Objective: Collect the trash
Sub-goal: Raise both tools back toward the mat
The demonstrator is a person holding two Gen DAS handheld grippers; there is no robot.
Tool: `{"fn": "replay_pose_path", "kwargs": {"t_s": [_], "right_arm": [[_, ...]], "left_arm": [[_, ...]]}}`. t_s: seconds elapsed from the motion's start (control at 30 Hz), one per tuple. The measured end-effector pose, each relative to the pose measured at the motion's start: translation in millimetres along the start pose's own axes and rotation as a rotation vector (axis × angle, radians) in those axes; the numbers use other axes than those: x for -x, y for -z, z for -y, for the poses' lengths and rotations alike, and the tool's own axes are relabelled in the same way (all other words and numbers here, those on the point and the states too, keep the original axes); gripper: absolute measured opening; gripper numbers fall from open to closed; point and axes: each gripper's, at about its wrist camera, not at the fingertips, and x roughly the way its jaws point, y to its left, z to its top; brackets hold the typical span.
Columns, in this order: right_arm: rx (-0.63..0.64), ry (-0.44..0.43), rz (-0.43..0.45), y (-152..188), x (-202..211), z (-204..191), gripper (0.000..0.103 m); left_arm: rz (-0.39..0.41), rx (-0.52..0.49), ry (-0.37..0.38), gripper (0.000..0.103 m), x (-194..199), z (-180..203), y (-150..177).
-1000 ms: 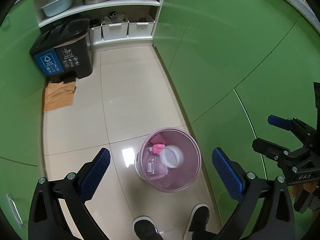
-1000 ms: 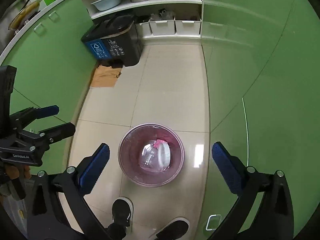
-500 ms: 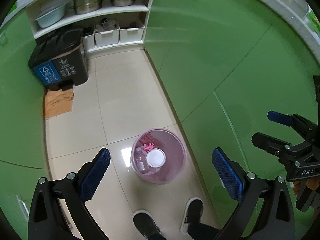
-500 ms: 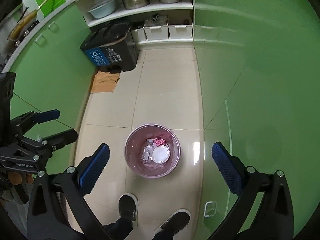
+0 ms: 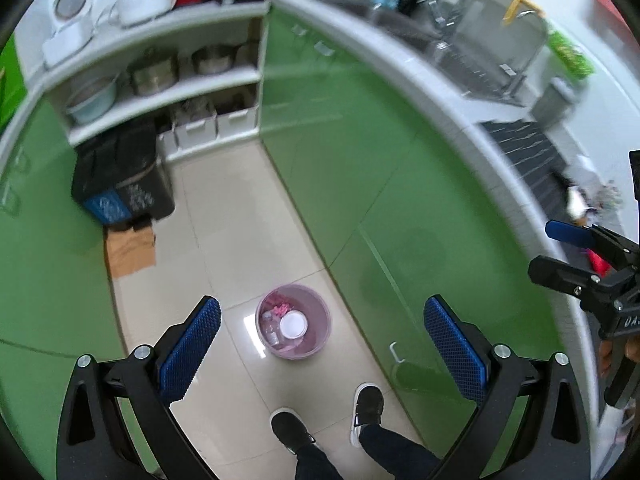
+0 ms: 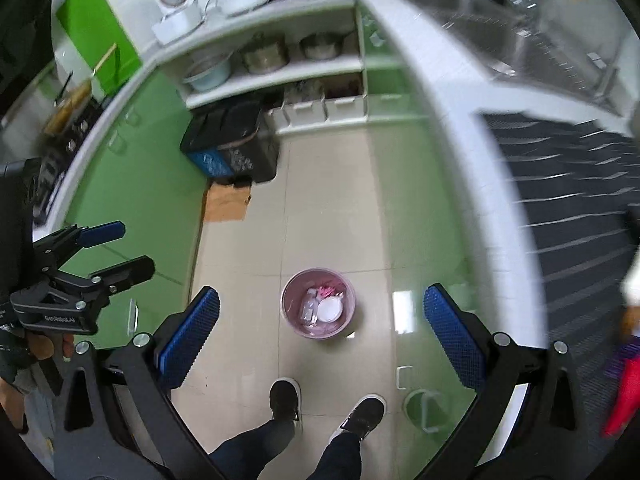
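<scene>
A pink translucent waste basket [image 5: 293,322] stands on the tiled floor by the green cabinets; it also shows in the right wrist view [image 6: 319,309]. Inside lie a clear plastic bottle [image 6: 307,309], a white round lid [image 6: 329,309] and a pink scrap [image 6: 327,291]. My left gripper [image 5: 320,344] is open and empty, high above the basket. My right gripper [image 6: 320,332] is open and empty, also high above it. Each gripper shows at the side of the other's view, the right [image 5: 576,256] and the left [image 6: 108,250], both open.
A black two-part bin [image 6: 232,144] with a blue label stands by open shelves of pots [image 6: 264,56]. Brown cardboard [image 6: 226,202] lies on the floor. A white counter with a dark mat [image 6: 560,184] and small items [image 5: 592,200] runs on the right. The person's shoes [image 5: 328,416] stand below.
Both grippers have risen well above the basket, which looks smaller now. The counter top and upper shelf have come into view. Both stay open and empty.
</scene>
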Motion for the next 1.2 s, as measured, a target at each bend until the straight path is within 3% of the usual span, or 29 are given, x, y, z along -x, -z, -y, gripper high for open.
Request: {"fn": "replay_pose_path", "kwargs": {"t_s": [0.23,0.57,0.93,1.2], "right_arm": [[-0.143,0.121,0.093,17,89,60,0.100],[-0.340,0.266,0.140,79,155,167,0.100],[-0.358,0.289,0.098,108,161,241,0.100],[-0.366,0.268,0.016,113,127,269,0.100]], "left_arm": [[0.043,-0.156,0.077,0.097,41,63,-32],[0.047,-0.345,0.202,0.097,40,177,-61],[0.010,-0.463,0.267,0.097,10,294,-67],[-0.054,-0.512,0.293,0.097,-22,338,-69]]}}
